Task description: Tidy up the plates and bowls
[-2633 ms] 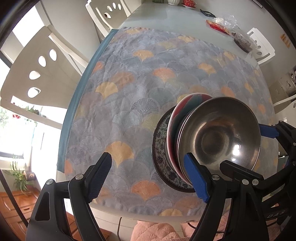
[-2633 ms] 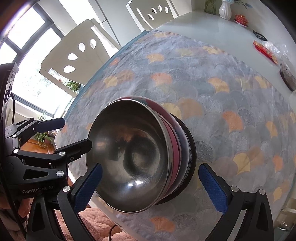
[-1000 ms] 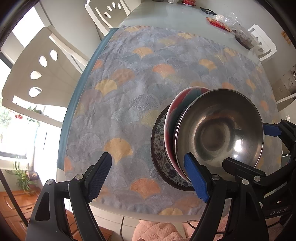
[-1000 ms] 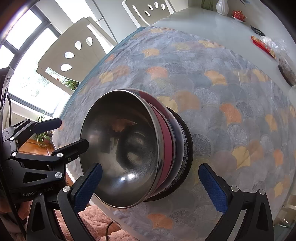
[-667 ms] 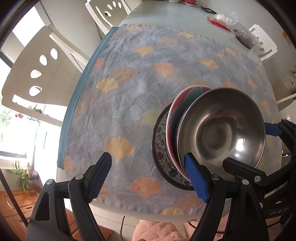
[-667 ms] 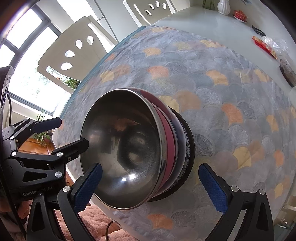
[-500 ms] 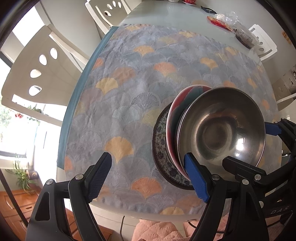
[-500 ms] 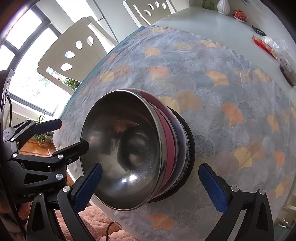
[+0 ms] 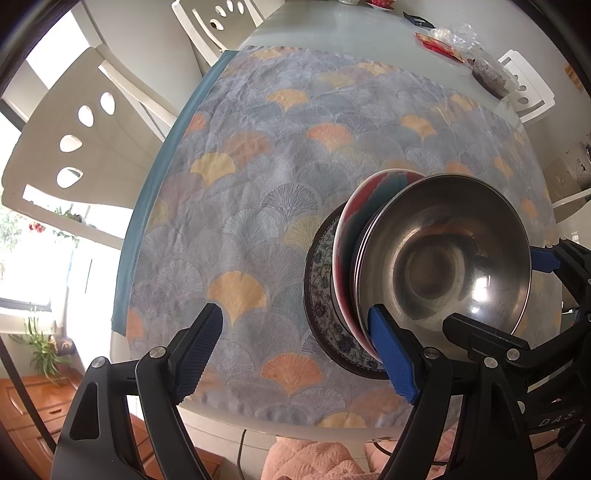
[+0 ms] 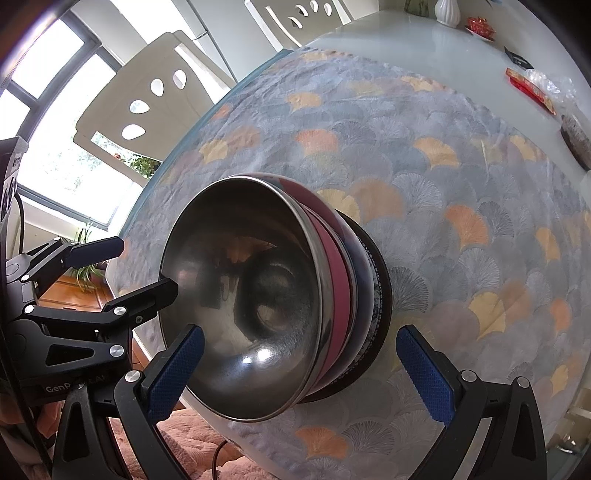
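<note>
Both fisheye cameras look steeply down along their own fingers from close above the near edge of the table (image 9: 332,33). The left wrist view sits left of the stacked dishes, with the steel bowl (image 9: 443,258) at its right. The right wrist view sits closer and more directly over that bowl (image 10: 251,314). The 2 views share the stack, the fan-patterned cloth (image 9: 258,166) and the white chairs (image 10: 155,96).
</note>
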Available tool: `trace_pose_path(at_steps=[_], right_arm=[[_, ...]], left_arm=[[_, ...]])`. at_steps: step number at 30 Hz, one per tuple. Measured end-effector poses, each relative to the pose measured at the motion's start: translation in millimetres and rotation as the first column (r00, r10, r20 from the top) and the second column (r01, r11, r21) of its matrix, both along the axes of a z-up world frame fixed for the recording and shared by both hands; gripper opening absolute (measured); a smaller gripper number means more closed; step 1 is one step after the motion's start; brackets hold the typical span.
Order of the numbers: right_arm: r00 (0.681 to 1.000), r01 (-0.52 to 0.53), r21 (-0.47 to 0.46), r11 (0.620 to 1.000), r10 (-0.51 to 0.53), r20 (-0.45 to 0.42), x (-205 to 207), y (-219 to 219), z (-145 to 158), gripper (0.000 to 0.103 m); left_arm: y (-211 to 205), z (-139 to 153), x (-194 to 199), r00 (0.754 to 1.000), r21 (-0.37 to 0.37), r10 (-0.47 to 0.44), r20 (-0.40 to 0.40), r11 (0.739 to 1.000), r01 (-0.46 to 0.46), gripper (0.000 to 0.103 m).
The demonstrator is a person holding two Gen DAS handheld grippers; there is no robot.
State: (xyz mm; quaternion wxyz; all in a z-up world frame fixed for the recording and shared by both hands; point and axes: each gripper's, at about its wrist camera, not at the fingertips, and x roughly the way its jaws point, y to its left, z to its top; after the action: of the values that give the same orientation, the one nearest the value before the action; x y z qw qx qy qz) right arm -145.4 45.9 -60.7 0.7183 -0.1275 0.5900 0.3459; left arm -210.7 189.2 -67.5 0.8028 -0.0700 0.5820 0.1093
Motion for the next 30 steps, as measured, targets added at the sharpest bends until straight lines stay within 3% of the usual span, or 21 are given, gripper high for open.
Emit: trace_pose_path(at_steps=[30], right_arm=[[1.000,0.001,-0.002,1.000,-0.001,-0.007,-1.1,0.8,-0.8,0.103]], left_arm=[[1.4,-1.4,-0.5,1.000,0.015,0.002,-0.004,1.000,-0.002,0.085]])
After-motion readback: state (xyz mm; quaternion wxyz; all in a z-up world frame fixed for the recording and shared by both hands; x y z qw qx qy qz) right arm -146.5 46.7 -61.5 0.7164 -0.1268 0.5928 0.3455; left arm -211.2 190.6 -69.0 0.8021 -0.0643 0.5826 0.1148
